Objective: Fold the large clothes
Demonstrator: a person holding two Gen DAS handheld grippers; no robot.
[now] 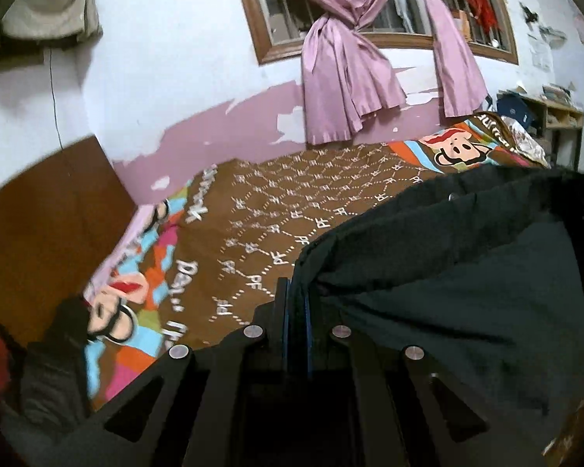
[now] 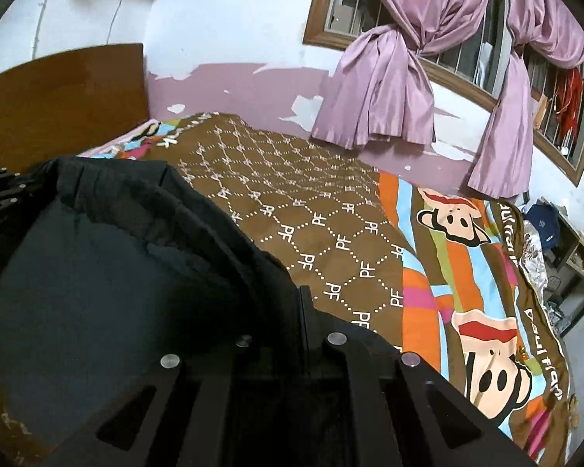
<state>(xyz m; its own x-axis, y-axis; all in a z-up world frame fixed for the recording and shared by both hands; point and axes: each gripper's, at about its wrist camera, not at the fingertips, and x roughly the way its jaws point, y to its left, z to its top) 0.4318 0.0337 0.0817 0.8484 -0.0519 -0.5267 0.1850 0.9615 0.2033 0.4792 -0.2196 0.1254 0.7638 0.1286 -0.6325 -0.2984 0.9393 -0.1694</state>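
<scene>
Dark clothing (image 1: 467,272), one large padded garment of matte black cloth, hangs in soft heavy folds between your two grippers above the bed. Its surface looks faintly grainy, a thick rolled edge runs along the top, and one small metal snap shines on that edge in the left wrist view. In the right wrist view the same garment (image 2: 109,272) fills the lower left as a broad, puffy sheet with a ridged hem.

Your left gripper (image 1: 296,303) has its two black fingers pressed close together, blue pads showing along the inner faces, with the garment's edge pinched between them. Your right gripper (image 2: 304,311) is likewise closed tight on the cloth, its fingers meeting in a thin dark line with fabric bunched against them on the left.

Below lies one bedspread (image 1: 311,194), smooth printed cotton: a brown centre crossed by dotted white diamonds lettered PF, bordered by bright stripes and cartoon monkey faces. Two monkey faces show clearly in the right wrist view. One glossy wooden headboard (image 2: 62,93) stands at the bed's end. Two shiny lilac curtains (image 2: 385,89), each knotted at the middle and flaring below, hang before one wood-framed barred window (image 1: 292,19). The wall (image 1: 183,58) is white above and flaking pink below.
</scene>
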